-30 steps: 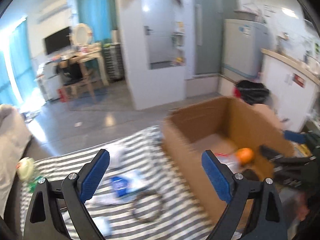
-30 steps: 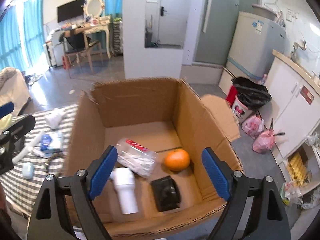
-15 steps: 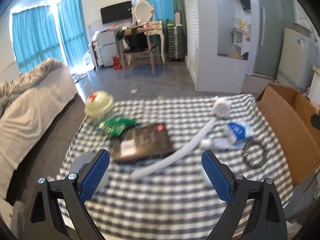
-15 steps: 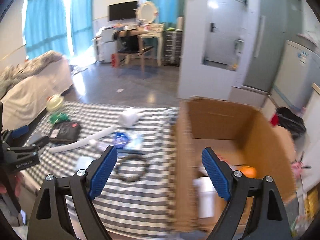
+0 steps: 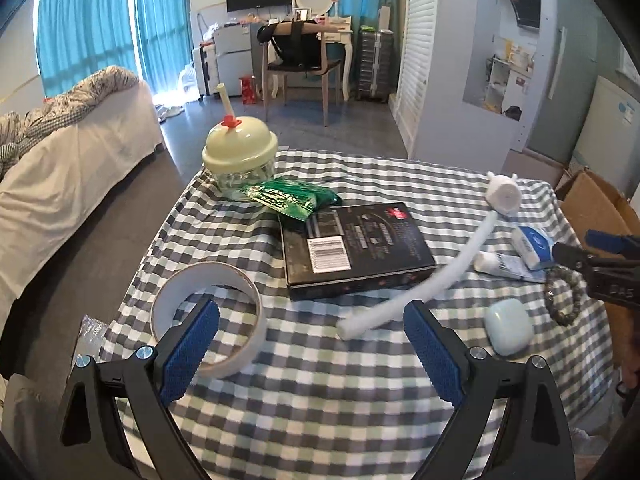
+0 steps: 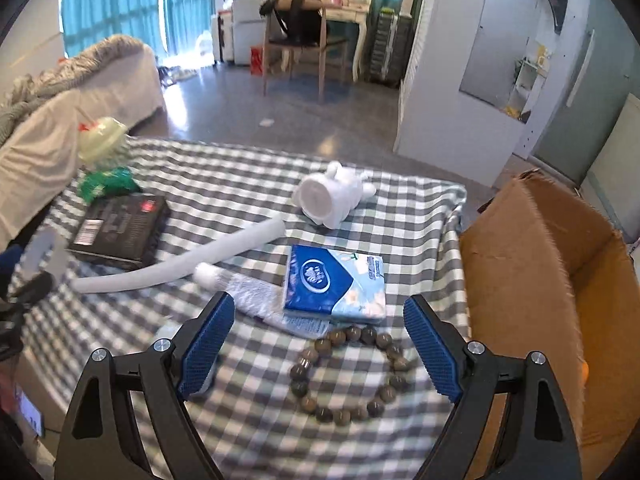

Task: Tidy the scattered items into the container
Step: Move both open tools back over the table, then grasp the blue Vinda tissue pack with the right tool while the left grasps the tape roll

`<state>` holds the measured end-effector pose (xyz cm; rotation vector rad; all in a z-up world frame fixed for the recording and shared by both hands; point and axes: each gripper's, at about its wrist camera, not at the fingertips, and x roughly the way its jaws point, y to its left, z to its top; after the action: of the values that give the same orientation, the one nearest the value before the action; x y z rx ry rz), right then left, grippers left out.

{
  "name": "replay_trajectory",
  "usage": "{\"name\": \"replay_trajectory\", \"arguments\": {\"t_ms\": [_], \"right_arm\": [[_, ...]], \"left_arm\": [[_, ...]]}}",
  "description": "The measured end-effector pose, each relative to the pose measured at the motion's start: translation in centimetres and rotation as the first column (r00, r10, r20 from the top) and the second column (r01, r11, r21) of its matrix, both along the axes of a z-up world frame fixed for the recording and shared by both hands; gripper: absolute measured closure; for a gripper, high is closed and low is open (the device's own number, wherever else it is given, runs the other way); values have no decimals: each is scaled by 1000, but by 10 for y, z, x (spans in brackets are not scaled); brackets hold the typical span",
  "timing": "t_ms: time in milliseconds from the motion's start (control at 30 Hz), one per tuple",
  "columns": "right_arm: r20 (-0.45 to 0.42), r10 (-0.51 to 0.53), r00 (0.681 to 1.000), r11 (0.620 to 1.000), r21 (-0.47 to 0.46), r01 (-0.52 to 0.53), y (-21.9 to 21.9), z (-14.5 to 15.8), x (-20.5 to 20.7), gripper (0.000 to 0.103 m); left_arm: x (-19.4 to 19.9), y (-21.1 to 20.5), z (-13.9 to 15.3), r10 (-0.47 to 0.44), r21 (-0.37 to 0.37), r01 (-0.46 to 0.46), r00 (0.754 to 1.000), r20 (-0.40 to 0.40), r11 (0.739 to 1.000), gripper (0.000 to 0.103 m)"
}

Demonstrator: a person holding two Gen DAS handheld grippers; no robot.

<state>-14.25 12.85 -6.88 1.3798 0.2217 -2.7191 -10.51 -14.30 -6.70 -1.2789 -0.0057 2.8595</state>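
A bedroom with teal curtains; a checked table [image 6: 224, 184] with a cardboard box [image 6: 532, 264] at 3 o'clock. The right gripper [image 6: 318, 346] hangs wide open and empty, one bead bracelet [image 6: 348, 376] lying flat between its jaws. The left gripper [image 5: 312, 350], also wide open and empty, has one tape roll [image 5: 208, 300] at 9 o'clock.

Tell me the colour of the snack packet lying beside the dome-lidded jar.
Green, with white print. The snack packet shows best in the left wrist view.
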Motion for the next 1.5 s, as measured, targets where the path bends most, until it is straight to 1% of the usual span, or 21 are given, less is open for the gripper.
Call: {"name": "replay_trajectory", "arguments": {"t_ms": [133, 233, 300, 367, 467, 500, 533, 600, 733, 867, 1033, 1100, 1167, 1200, 1233, 1300, 1333, 1500], "right_arm": [[49, -32, 998, 999, -9, 32, 9, -19, -21, 16], [63, -45, 997, 999, 20, 44, 12, -28, -31, 16], [80, -40, 996, 999, 22, 39, 12, -35, -36, 16], [78, -41, 996, 999, 20, 39, 12, -37, -38, 15], [64, -39, 997, 999, 11, 38, 14, -37, -41, 15], [65, -42, 997, 999, -1, 42, 16, -37, -42, 19], [68, -41, 997, 999, -19, 42, 17, -37, -42, 30], [53, -42, 998, 999, -29, 44, 18, -33, -38, 30], [-14, -39, 999, 999, -5, 39, 12, -16, -26, 30], [-36, -17, 999, 1000, -15, 17, 6, -4, -17, 30], [-30, -2, 1000, 1000, -22, 1, 0, -1, -10, 30], [-32, 0, 1000, 1000, -22, -1, -1, 0, -9, 30], [-29, -2, 1000, 1000, -21, 1, 0, 1, -8, 29], [-27, -4, 1000, 1000, -23, 3, 0, 2, -8, 29], [-24, -8, 1000, 1000, -30, 8, 1, 2, -8, 29], [-13, -12, 1000, 999, -42, 12, 1, 1, -10, 29], [-7, -15, 1000, 999, -45, 14, 1, 1, -10, 29], [-21, -7, 1000, 999, -45, 6, -3, 8, -7, 29]], "left_arm": [[-9, -3, -6, 0, 3, 0, 1000, 15, 1000, 7], [-15, -4, -11, 6, 1, -6, 1000, 27, 1000, 7], [-19, -4, -13, 11, 6, -11, 999, 32, 1000, 7], [-22, -6, -15, 17, 8, -18, 999, 34, 1000, 7], [-24, -9, -16, 27, 9, -27, 999, 37, 1000, 7], [-24, -10, -16, 30, 6, -30, 999, 36, 1000, 7], [-23, -12, -16, 33, 2, -33, 999, 32, 999, 7], [-20, -17, -15, 38, -1, -38, 999, 21, 999, 7], [-11, -32, -10, 39, -2, -39, 999, -15, 999, 7], [-7, -43, -11, 26, 8, -26, 999, -23, 1000, 7], [-9, -47, -24, -28, 73, 28, 1000, -2, 997, 8], [-13, -46, -32, -31, 75, 29, 999, 30, 997, 27], [-16, -45, -41, -26, 55, 22, 997, 78, 998, 70], [-18, -45, -44, -23, 44, 19, 995, 94, 999, 79], [-18, -45, -46, -23, 39, 20, 994, 102, 999, 82], [-18, -45, -44, -29, 38, 25, 995, 99, 999, 84], [-17, -44, -43, -32, 36, 29, 995, 98, 999, 95], [-13, -38, -30, -19, 1, 19, 997, 77, 1000, 96]]}}
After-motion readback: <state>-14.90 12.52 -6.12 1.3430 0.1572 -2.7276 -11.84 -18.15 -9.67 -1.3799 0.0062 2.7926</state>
